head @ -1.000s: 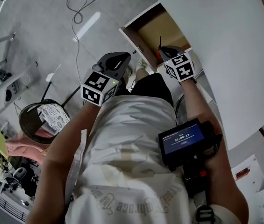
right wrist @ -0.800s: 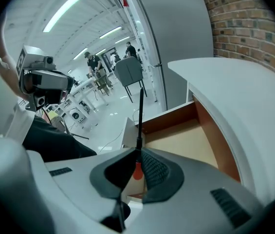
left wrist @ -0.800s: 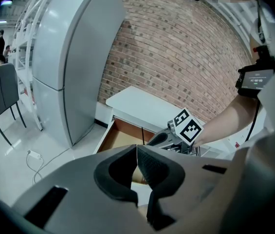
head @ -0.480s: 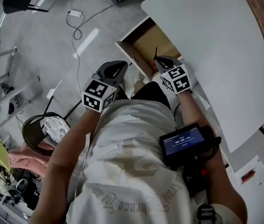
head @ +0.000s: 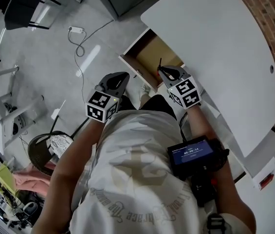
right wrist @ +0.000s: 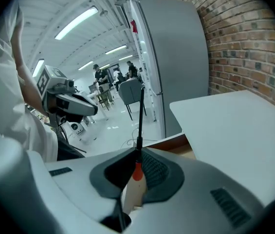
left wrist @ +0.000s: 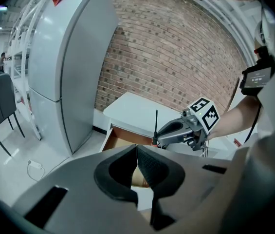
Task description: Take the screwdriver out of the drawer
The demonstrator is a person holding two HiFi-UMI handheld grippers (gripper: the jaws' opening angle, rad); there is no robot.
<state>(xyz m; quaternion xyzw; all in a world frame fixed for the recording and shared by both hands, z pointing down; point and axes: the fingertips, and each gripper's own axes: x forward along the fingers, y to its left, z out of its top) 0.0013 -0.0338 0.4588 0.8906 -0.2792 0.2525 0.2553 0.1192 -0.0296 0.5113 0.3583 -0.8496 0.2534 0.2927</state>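
Screwdriver (right wrist: 140, 112) pinched in right gripper (right wrist: 137, 168) fingers: orange handle clamped, dark shaft poking straight out past tips, long axis in line with fingers. Held over open drawer (head: 149, 48) under tabletop (head: 215, 48) edge, looks lifted clear. Left gripper (left wrist: 137, 165) fingers pressed together, empty, off to left. Right side owns the carry-away.

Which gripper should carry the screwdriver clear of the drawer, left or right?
Right. The right gripper has its jaws shut on the screwdriver, over the open drawer. The left gripper is shut on nothing, off to the drawer's side.
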